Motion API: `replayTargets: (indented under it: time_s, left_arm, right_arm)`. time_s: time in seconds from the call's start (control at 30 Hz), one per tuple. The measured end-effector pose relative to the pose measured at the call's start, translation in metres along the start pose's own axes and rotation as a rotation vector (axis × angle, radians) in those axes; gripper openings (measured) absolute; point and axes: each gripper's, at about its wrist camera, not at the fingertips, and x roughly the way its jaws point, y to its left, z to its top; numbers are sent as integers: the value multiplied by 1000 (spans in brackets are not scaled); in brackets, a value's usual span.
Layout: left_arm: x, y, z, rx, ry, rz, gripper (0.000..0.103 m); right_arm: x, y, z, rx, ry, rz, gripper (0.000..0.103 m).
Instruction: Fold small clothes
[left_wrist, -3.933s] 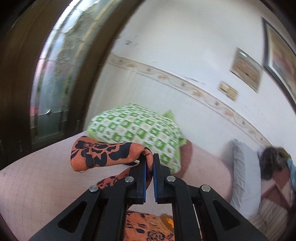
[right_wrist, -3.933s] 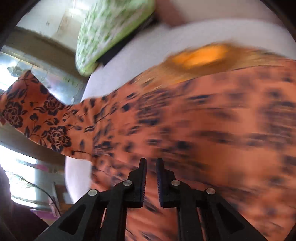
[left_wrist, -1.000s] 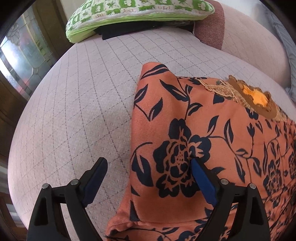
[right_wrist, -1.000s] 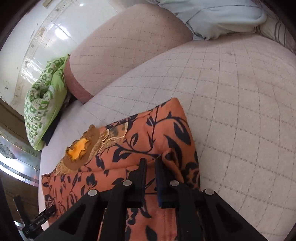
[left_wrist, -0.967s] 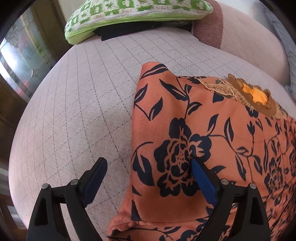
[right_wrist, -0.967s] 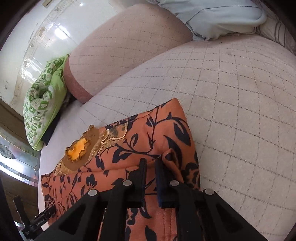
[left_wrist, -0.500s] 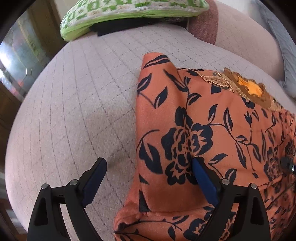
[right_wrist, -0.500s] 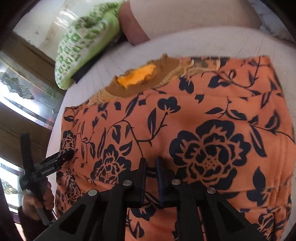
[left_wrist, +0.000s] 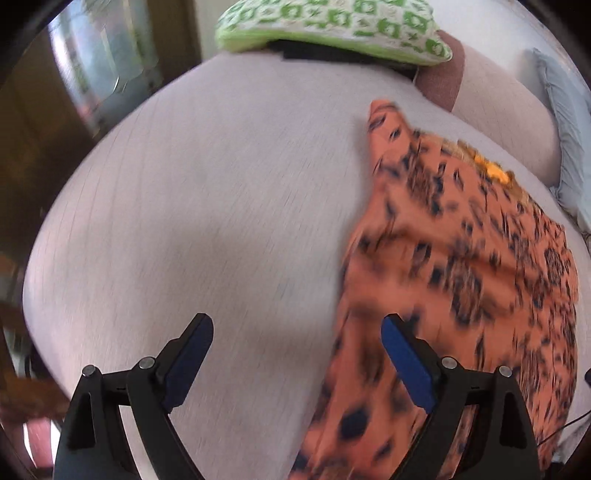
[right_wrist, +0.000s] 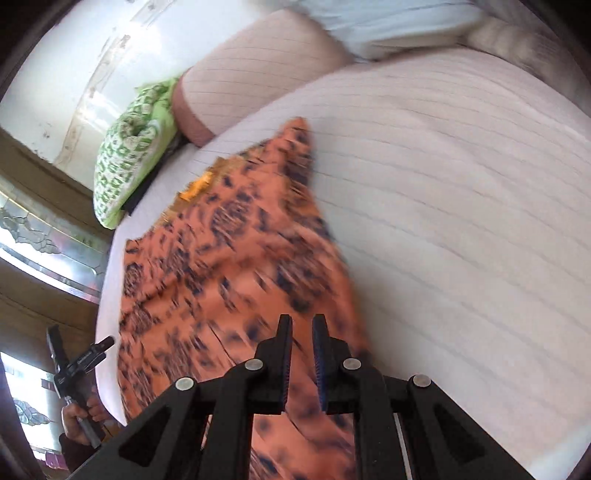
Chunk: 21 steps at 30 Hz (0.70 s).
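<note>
1. An orange garment (left_wrist: 461, 266) with a black flower print lies spread on a pale pink quilted bed (left_wrist: 207, 206). Both views are blurred, so the print reads as dark smears

2. In the left wrist view, the left tool (left_wrist: 297, 352) has its two blue-padded fingers spread wide and holds nothing. Its left finger is over bare bed; its right finger is over the garment's near left edge. Whether they touch the surface cannot be told

3. In this view the garment fills the right side, with one pointed corner reaching toward the far end of the bed. A small yellow-orange patch (left_wrist: 493, 171) sits near its far edge

4. In the right wrist view, the right tool (right_wrist: 302, 360) has its fingers close together with only a narrow gap showing between them. The tool is over the garment (right_wrist: 229, 266) near its right edge. Whether cloth is pinched between the fingers cannot be told

5. At the lower left of the right wrist view, the left tool (right_wrist: 79, 360) appears small, held in a hand (right_wrist: 79, 415) just beyond the edge of the bed

6. A green and white patterned pillow (left_wrist: 332, 26) lies at the far end of the bed, well apart from the garment. Beside it is a pinkish bolster (right_wrist: 258, 77), and past that a pale blue pillow (right_wrist: 391, 22)
</note>
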Motion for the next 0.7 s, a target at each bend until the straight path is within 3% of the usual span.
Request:
replayTargets:
  time_s: [0.23,0.37,0.4,0.53,0.6,0.7]
  left_arm:
    - [-37,12,-76,160,21,-31,89]
    - [-39,16,-99,185,72,-81,57]
    - [-39,16,-103,181,88,-108,55]
    - [-34,15,-116,194,134,-133,56]
    - [-35,12,-120,209,141,-130,69]
    - [-32,0,-124,207,177,-183,71]
  right_arm:
    - [-22,-35,-46,50,72,-1,14]
    - [-24,-41,-58,79,84,10,14]
    - [-24,-40,-60,82,85,16,14]
    - [-25,-37,-69,90,91,24,14]
    - [-27,-38,-73,96,93,25,14]
    - [-30,-41,-80,103,95,13,14]
